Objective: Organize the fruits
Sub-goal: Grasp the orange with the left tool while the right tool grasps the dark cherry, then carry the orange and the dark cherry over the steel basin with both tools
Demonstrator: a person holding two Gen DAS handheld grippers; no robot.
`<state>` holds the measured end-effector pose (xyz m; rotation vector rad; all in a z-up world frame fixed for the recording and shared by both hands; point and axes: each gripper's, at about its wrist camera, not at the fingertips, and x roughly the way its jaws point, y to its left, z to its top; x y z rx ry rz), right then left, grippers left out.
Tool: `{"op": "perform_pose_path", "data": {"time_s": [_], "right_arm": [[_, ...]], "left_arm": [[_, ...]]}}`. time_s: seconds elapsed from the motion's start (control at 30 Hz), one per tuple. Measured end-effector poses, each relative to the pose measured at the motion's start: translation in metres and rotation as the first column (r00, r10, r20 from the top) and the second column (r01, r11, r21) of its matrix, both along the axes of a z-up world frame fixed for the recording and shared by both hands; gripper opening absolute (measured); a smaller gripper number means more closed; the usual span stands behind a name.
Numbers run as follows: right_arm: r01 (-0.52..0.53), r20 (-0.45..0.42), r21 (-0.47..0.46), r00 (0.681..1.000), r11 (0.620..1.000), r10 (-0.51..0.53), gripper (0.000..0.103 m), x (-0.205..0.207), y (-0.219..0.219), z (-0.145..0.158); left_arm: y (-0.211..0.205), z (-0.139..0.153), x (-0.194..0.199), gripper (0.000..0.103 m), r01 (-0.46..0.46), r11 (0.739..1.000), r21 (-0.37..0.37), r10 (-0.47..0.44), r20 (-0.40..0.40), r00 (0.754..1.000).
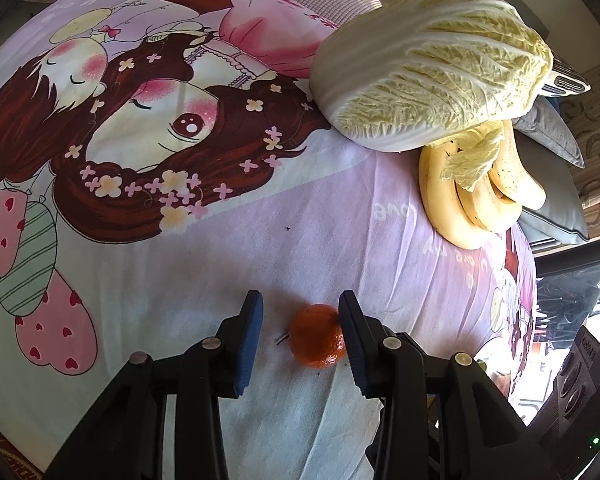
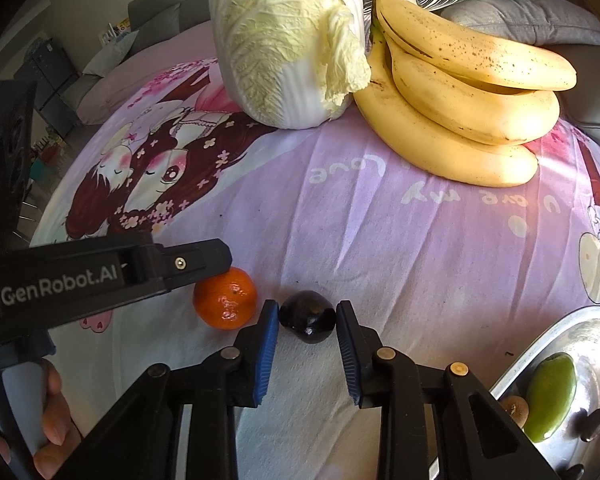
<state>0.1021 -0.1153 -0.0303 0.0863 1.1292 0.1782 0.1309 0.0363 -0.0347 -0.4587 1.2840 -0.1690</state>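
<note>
My right gripper has its jaws closed on the dark plum on the bed, while my left gripper stands partly open around the tangerine, gripping nothing.

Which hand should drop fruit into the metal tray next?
Right. Its gripper already pinches the dark plum, and the metal tray lies just to its right. The left gripper only touches the tangerine on one side, farther from the tray.
</note>
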Motion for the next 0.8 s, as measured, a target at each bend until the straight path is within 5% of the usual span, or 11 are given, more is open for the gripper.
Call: {"op": "perform_pose_path", "data": {"time_s": [0.8], "right_arm": [[0.044, 0.016, 0.02, 0.999, 0.999, -0.044, 0.032, -0.017, -0.014, 0.013]], "left_arm": [[-0.039, -0.01, -0.003, 0.035, 0.123, 0.991, 0.056, -0.123, -0.009, 0.992]]}}
